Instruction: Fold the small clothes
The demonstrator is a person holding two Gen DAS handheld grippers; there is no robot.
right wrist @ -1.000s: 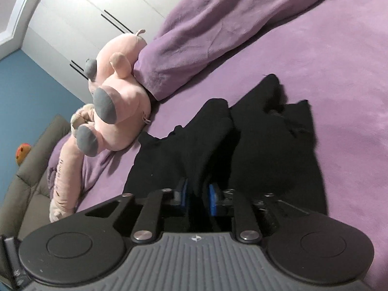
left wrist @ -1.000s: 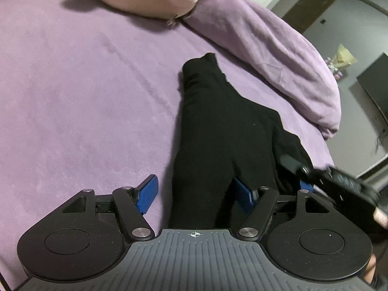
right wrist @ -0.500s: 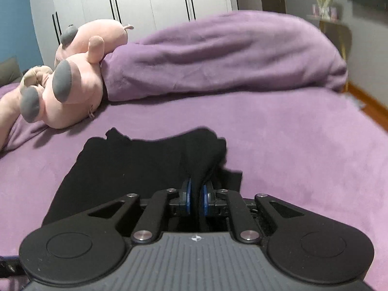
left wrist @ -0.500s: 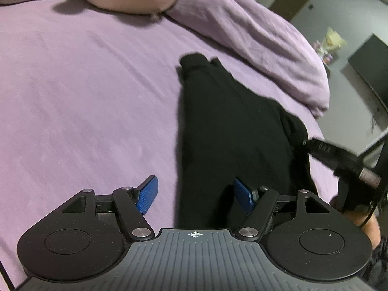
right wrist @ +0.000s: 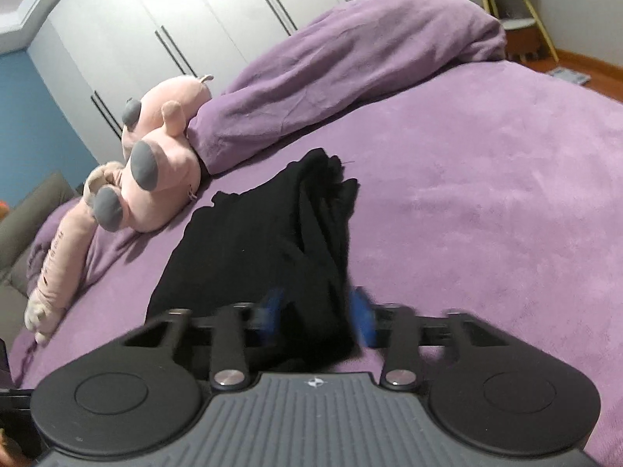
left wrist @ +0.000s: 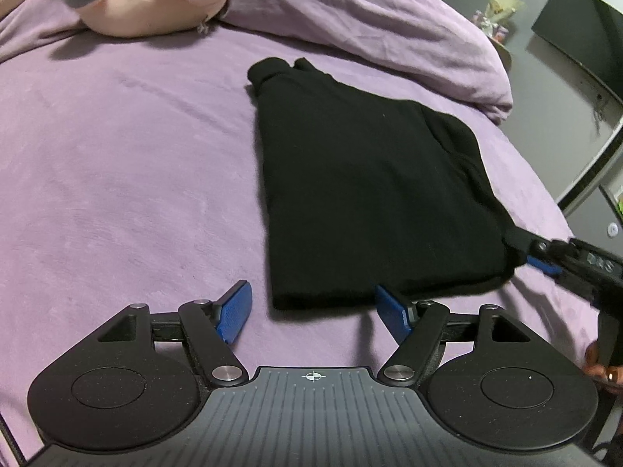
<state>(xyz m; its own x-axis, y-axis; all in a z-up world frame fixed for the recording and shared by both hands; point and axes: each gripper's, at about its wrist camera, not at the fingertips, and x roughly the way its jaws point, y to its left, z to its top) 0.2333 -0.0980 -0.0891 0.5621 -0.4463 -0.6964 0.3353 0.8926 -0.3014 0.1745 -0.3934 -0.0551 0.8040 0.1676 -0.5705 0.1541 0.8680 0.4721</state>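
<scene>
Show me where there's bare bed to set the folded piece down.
Widest bare patch: purple bed left of the black garment, below the pink plush toy. In the right wrist view, more bare bed right of the garment. Crowded: far edge, plush beside the bunched duvet.

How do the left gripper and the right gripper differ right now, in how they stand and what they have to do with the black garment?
The left gripper stands wide, its blue pads off the black garment, at its near edge; the right gripper stands narrower, its jaws opening, with a bunched fold between them. The left gripper shows sharp; the right gripper's pads are blurred. Both have blue pads and sit at the garment's edges on the purple bed.
</scene>
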